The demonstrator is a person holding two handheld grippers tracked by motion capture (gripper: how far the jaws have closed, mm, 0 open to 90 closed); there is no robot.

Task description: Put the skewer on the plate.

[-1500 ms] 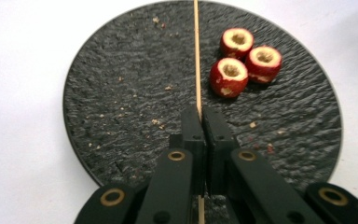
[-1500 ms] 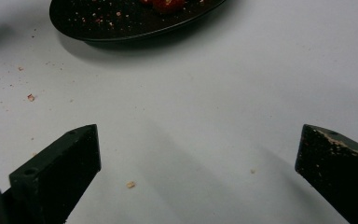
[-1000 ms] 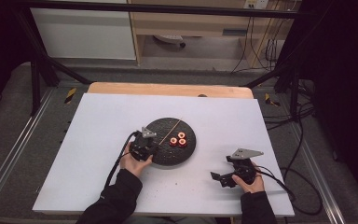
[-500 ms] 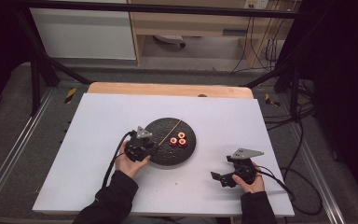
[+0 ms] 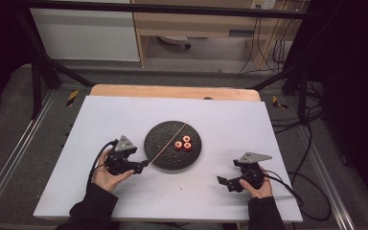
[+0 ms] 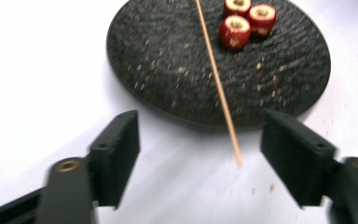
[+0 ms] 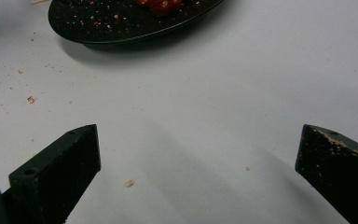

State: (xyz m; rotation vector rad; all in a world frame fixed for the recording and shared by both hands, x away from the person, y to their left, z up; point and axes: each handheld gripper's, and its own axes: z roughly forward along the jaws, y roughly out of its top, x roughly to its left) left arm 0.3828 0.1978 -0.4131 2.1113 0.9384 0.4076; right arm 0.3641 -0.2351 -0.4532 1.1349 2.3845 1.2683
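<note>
A round black plate [image 5: 162, 139] sits mid-table with three red cored fruit pieces [image 5: 183, 143] on its right half. A thin wooden skewer [image 5: 168, 140] lies slantwise across the plate, its near tip overhanging the left rim. My left gripper [image 5: 142, 164] is just left of that rim, and its jaws have just been opening. In the left gripper view they stand wide apart [image 6: 200, 128], with the skewer [image 6: 216, 81] tip in the gap and touching neither pad. My right gripper [image 5: 223, 182] rests open on the table at the front right, holding nothing [image 7: 198, 135].
The white tabletop [image 5: 124, 115] carries small crumbs near the plate [image 7: 121, 23]. Cables trail from both grippers toward the front edge. A wooden strip [image 5: 172, 92] borders the far edge, with black frame legs and furniture beyond.
My left gripper has drawn back leftward off the plate's rim and its jaws have opened. The skewer stays lying across the plate. The right gripper has not moved.
</note>
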